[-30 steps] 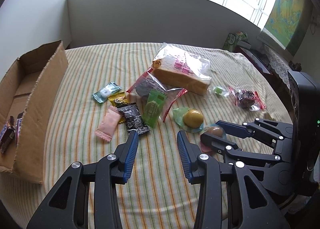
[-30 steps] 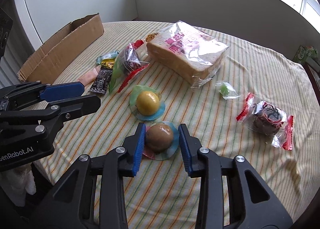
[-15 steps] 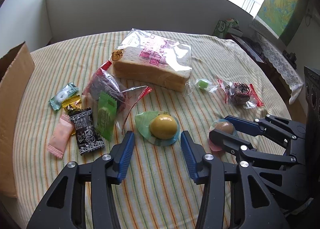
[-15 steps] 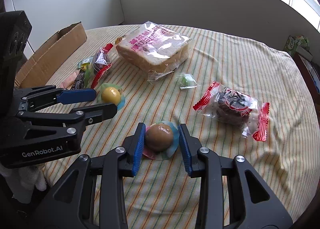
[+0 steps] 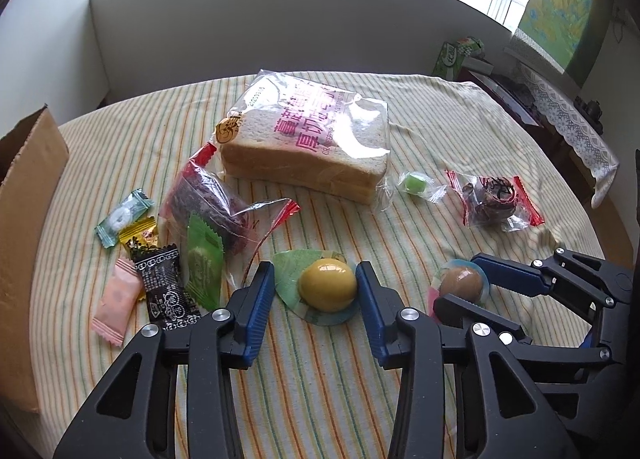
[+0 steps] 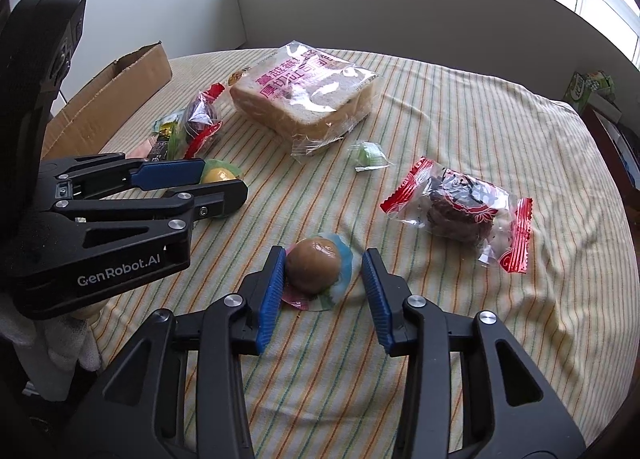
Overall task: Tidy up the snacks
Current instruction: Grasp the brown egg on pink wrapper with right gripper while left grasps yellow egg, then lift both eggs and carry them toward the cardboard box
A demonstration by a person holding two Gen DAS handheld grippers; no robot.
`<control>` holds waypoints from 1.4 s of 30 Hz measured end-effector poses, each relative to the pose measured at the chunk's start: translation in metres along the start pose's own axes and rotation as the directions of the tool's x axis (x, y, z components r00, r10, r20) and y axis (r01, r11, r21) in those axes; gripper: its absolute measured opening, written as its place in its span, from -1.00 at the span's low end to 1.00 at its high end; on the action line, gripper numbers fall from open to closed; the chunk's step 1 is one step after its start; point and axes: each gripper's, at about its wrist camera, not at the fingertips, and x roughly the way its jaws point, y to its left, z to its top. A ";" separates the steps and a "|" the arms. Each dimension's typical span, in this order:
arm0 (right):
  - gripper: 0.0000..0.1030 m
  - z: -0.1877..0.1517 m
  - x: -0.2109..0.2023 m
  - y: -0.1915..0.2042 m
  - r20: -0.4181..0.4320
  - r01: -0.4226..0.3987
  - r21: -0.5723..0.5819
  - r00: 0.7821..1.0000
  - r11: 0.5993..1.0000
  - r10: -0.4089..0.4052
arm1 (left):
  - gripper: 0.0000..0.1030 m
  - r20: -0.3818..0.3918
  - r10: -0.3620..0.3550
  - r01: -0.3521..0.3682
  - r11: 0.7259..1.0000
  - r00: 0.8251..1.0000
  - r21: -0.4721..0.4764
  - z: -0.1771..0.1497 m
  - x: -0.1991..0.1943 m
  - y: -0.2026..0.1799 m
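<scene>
A round table (image 5: 460,131) covered with a striped cloth fills both views. At its left edge stands an open cardboard box (image 5: 28,219), empty as far as can be seen.

Near the middle of the table lies a bag of bread (image 5: 308,143), sliced, in clear plastic with pink lettering. Just left of it, and touching its corner, is a dark cake (image 5: 212,207) in a clear wrapper with red ends. A second wrapped cake (image 6: 460,207) of the same kind lies apart on the right side.

Left of the first cake sits a cluster of small packets: a green one (image 5: 204,259), a black one (image 5: 166,287), a pink one (image 5: 116,299), a yellow one (image 5: 138,237) and a pale teal candy (image 5: 124,215), several overlapping. A single green candy (image 5: 416,183) in clear wrap lies between the bread and the second cake.

Toward the near edge are two jelly cups, side by side but apart. The left gripper (image 5: 316,291) straddles the yellow jelly (image 5: 327,289); its jaws are closing, the right pad is at the dome and the left pad reaches only the flat rim, so there is no grip. The right gripper (image 6: 324,279) straddles the brown jelly (image 6: 314,265); its left pad meets the dome, its right pad stands clear, so the cup is not gripped.
</scene>
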 end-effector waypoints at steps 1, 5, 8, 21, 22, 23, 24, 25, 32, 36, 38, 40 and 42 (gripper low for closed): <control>-0.32 0.000 -0.001 0.000 -0.001 0.000 0.001 1.000 1.000 0.000 | -0.23 0.001 0.002 -0.002 1.000 1.000 0.005 -0.001 0.000 -0.001; -0.36 -0.002 -0.002 0.001 -0.002 0.000 0.011 1.000 1.000 0.001 | -0.27 0.005 0.000 0.000 1.000 1.000 0.016 -0.004 -0.005 -0.002; -0.38 -0.003 -0.005 0.000 0.000 -0.003 0.029 1.000 1.000 0.003 | -0.40 0.017 -0.003 0.003 1.000 1.000 0.020 -0.007 -0.011 -0.003; -0.39 -0.006 -0.008 0.001 0.001 0.010 0.048 1.000 0.999 -0.010 | -0.17 0.008 -0.016 0.016 1.000 1.000 -0.007 -0.013 -0.011 0.006; -0.39 -0.007 -0.008 0.001 0.003 0.011 0.048 1.000 0.999 -0.011 | -0.16 0.002 -0.014 0.014 1.000 1.000 -0.010 -0.014 -0.011 0.007; -0.39 -0.007 -0.009 0.001 0.004 0.011 0.049 1.000 0.999 -0.011 | -0.14 0.001 -0.009 0.009 1.000 1.000 -0.012 -0.014 -0.011 0.007; -0.39 -0.007 -0.009 0.001 0.006 0.010 0.051 1.000 0.999 -0.010 | -0.12 0.000 0.001 -0.001 1.000 1.000 -0.019 -0.015 -0.012 0.007; -0.39 -0.008 -0.009 0.000 0.007 0.008 0.052 1.000 0.999 -0.009 | -0.12 -0.004 0.012 -0.012 0.999 1.000 -0.033 -0.017 -0.012 0.008; -0.38 -0.008 -0.008 -0.001 0.014 0.002 0.053 1.000 0.999 -0.003 | -0.12 -0.006 -0.001 0.001 0.998 1.000 -0.068 -0.022 -0.019 0.014; -0.39 -0.008 -0.009 -0.002 0.016 -0.006 0.061 1.000 0.998 0.005 | -0.29 0.002 0.003 -0.003 0.999 1.000 -0.052 -0.020 -0.019 0.017; -0.38 -0.007 -0.008 -0.001 0.016 -0.007 0.061 1.000 0.998 0.006 | -0.29 0.008 -0.003 0.003 0.999 1.000 -0.051 -0.020 -0.021 0.021; -0.38 -0.007 -0.008 -0.001 0.017 -0.004 0.059 1.000 0.998 0.003 | -0.28 -0.003 -0.003 0.003 0.998 1.000 -0.056 -0.020 -0.021 0.021; -0.38 -0.007 -0.007 0.000 0.017 -0.003 0.060 1.000 0.998 0.002 | -0.26 -0.009 -0.010 0.010 0.997 1.000 -0.072 -0.018 -0.021 0.021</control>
